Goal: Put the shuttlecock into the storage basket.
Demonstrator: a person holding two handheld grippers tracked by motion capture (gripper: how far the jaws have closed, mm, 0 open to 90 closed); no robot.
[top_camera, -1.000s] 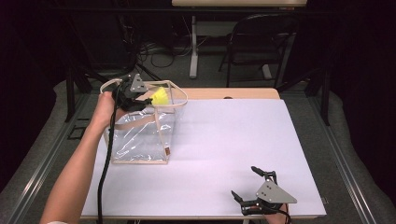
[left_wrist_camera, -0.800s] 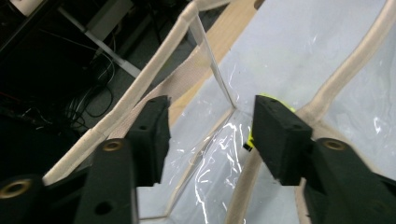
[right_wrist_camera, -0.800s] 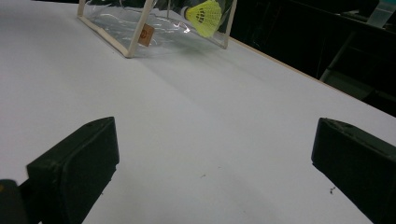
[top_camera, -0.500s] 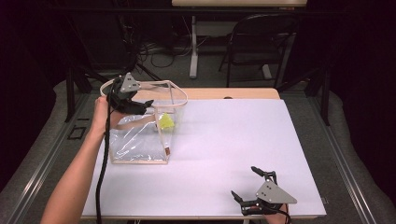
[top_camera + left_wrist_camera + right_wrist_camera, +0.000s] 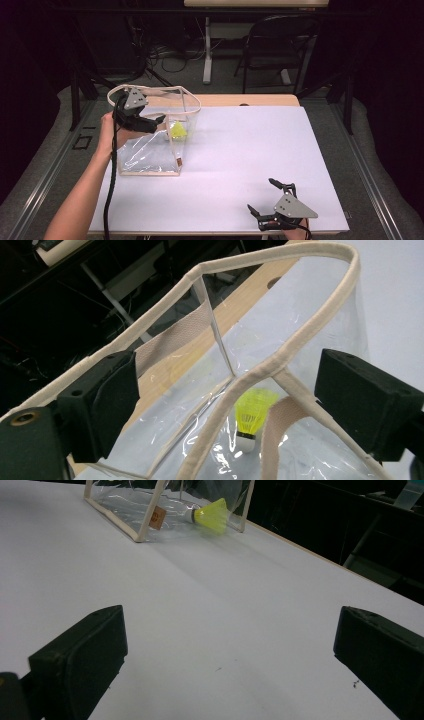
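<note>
A clear plastic bag (image 5: 150, 155) with beige trim stands on the left of the white table top (image 5: 240, 165). A yellow shuttlecock (image 5: 177, 131) lies inside it, seen through the wall (image 5: 251, 412) and from across the table (image 5: 212, 514). My left gripper (image 5: 156, 124) hovers at the bag's mouth. Its jaws have just been opening and now stand wide. The bag's rim (image 5: 260, 367) runs between them untouched by the pads (image 5: 117, 400). My right gripper (image 5: 261, 195) rests open near the front right edge, with bare table between its jaws (image 5: 225, 630).
A strip of bare wood (image 5: 250, 100) shows beyond the white sheet. Behind the table stand a dark chair (image 5: 272, 45) and a white desk leg (image 5: 207, 50), with cables on the floor. A black cable (image 5: 111, 190) trails from the left gripper along the forearm.
The left gripper held the shuttlecock above the bag's mouth, then opened; the shuttlecock dropped into the bag. The left hand shifted slightly left and down. The right gripper stayed still.
</note>
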